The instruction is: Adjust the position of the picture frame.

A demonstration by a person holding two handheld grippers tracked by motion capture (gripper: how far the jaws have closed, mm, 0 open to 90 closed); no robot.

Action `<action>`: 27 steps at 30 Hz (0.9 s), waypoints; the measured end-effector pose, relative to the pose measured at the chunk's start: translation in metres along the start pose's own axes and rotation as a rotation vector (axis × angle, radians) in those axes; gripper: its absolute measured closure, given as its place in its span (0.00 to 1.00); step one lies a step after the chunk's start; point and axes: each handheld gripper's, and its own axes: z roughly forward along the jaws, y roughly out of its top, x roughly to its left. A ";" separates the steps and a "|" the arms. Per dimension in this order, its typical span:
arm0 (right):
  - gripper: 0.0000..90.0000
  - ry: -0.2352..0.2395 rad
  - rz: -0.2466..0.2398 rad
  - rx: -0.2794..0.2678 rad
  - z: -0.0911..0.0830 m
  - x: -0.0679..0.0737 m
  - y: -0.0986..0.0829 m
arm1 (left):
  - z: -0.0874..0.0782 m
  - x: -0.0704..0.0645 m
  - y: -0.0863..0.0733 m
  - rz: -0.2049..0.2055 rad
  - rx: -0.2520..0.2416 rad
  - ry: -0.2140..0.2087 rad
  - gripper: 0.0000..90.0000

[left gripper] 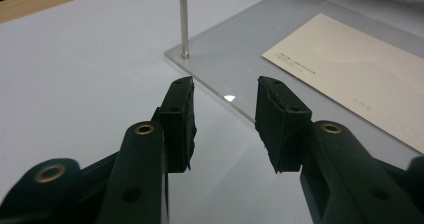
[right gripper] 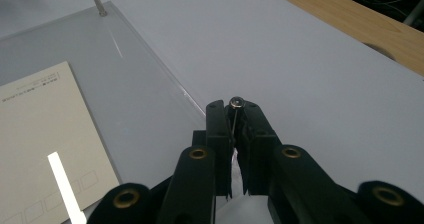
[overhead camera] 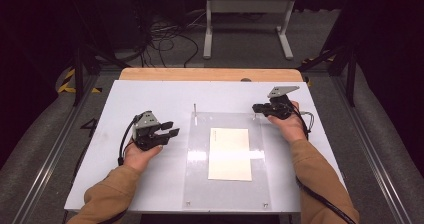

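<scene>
So the left hand-held gripper [overhead camera: 167, 129] sits with its jaws spread wide and empty, resting on the worktop [overhead camera: 150, 96] just off the left edge of the clear plate [overhead camera: 197, 184]. The far-left pin [left gripper: 183, 19] stands upright in that plate's corner, a bit ahead of it. In the middle, an envelope [overhead camera: 230, 154] lies flat on the plate. Over on the right, the right hand-held gripper [right gripper: 235, 115] is clamped on the far-right pin [right gripper: 236, 103], near its top. That pin looks thin, stiff, smooth metal, light but probably slippery, so I'd grip it squarely mid-shaft.
</scene>
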 end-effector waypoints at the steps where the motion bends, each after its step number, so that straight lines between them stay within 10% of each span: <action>1: 0.94 0.008 -0.004 0.002 0.000 -0.001 0.001 | -0.001 -0.001 0.000 -0.002 -0.002 -0.004 0.66; 21: 0.94 0.067 0.135 0.066 0.004 -0.013 0.009 | -0.016 -0.016 -0.008 0.013 -0.004 -0.028 0.64; 27: 0.95 0.006 0.089 0.056 0.005 -0.006 0.009 | -0.016 -0.016 -0.008 0.010 -0.008 -0.034 0.63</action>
